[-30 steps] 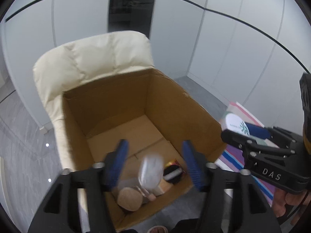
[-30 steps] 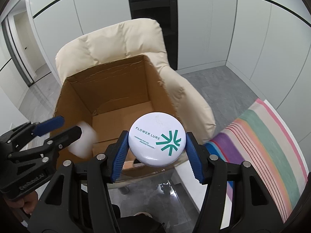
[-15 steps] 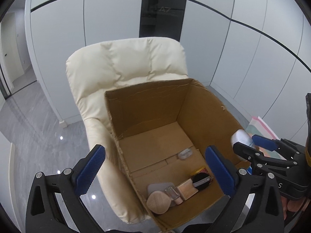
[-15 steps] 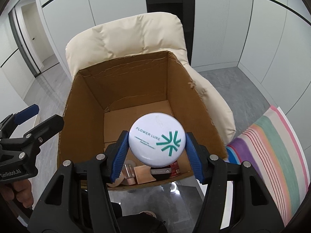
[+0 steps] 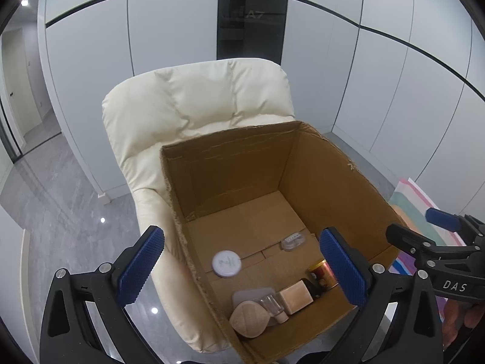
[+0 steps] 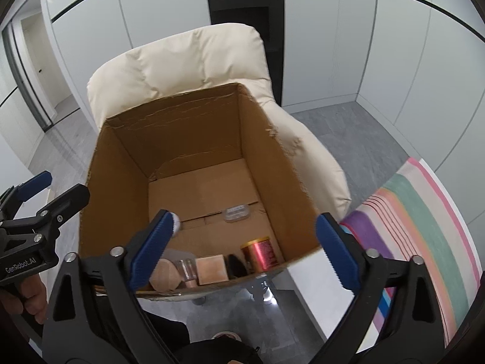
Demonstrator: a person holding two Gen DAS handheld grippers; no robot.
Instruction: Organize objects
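Observation:
An open cardboard box (image 5: pixel 327 163) (image 6: pixel 272 157) stands on a cream chair (image 5: pixel 194 103) (image 6: pixel 182 57). Inside lie a round white compact (image 5: pixel 226 263), a small clear case (image 5: pixel 293 242) (image 6: pixel 238 213), a red can (image 5: pixel 322 273) (image 6: pixel 261 252), a tan block (image 5: pixel 295 297) (image 6: pixel 212 270), a small glass (image 5: pixel 271 303) (image 6: pixel 187 268) and a beige pad (image 5: pixel 249 318) (image 6: pixel 163 276). My left gripper (image 5: pixel 242 270) is open and empty above the box's near left edge. My right gripper (image 6: pixel 242 248) is open and empty above the box's near edge; the compact (image 6: pixel 175 220) peeks behind its left finger.
A striped mat (image 6: pixel 424 233) (image 5: pixel 415 209) lies to the right of the chair. Grey tiled floor (image 5: pixel 60 218) surrounds the chair. White wall panels (image 6: pixel 348 45) and a dark panel (image 5: pixel 251 15) stand behind it. Each gripper shows in the other's view (image 5: pixel 436 242) (image 6: pixel 36 206).
My right gripper has opened and the white compact has dropped into the box. My left gripper opened earlier and let a small clear case fall in; it has drawn back.

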